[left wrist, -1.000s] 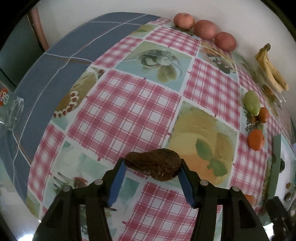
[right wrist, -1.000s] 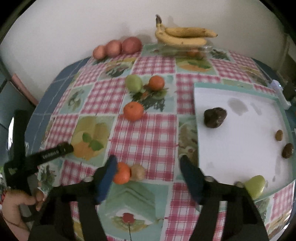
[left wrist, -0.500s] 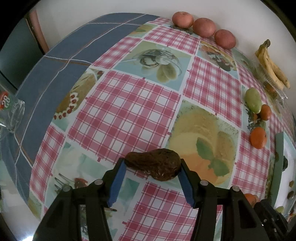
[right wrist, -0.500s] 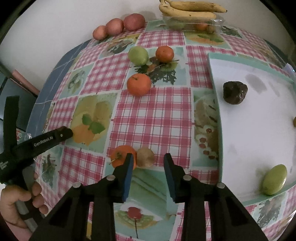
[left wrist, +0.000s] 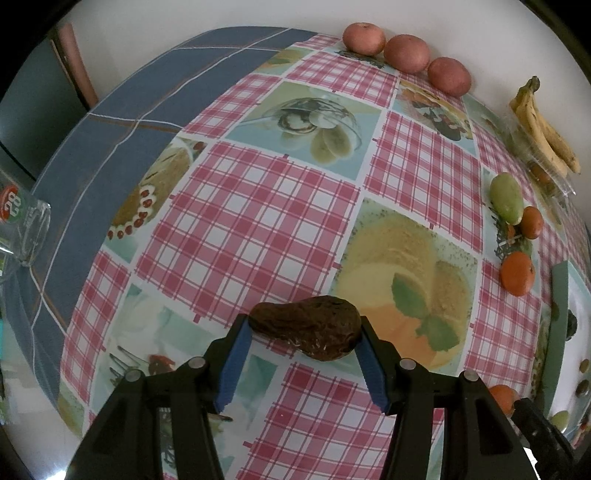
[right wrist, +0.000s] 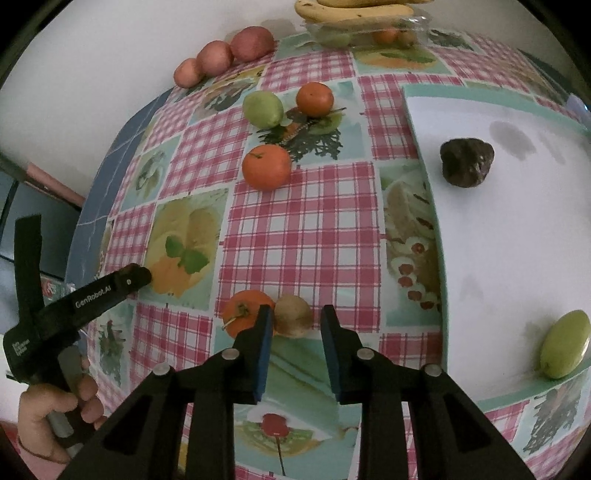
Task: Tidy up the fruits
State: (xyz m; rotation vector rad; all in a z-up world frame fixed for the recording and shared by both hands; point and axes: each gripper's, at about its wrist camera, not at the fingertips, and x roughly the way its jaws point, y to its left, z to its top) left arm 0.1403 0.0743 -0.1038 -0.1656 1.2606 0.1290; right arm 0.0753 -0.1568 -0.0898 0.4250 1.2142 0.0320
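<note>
Nearest, the left gripper [left wrist: 304, 324] was clamped on a dark wrinkled fruit [left wrist: 306, 334] held above the checked tablecloth [left wrist: 240, 229]. The right gripper [right wrist: 295, 314] was squeezed nearly together. A small brown fruit [right wrist: 293, 320] sat right at its tips, half hidden by one finger, beside an orange [right wrist: 242, 314]; whether it was actually pinched couldn't be made out. "GenRobot.AI" could be read on the other tool, gripped by a hand [right wrist: 55, 413].

On the white tray [right wrist: 517, 240] a dark lumpy fruit [right wrist: 467, 162] and a green one [right wrist: 565, 343] were seen. Farthest back, a clear plastic box [right wrist: 417, 20] held small fruits, blurry, with bananas [right wrist: 354, 9] laid on top and cut off by the frame.
</note>
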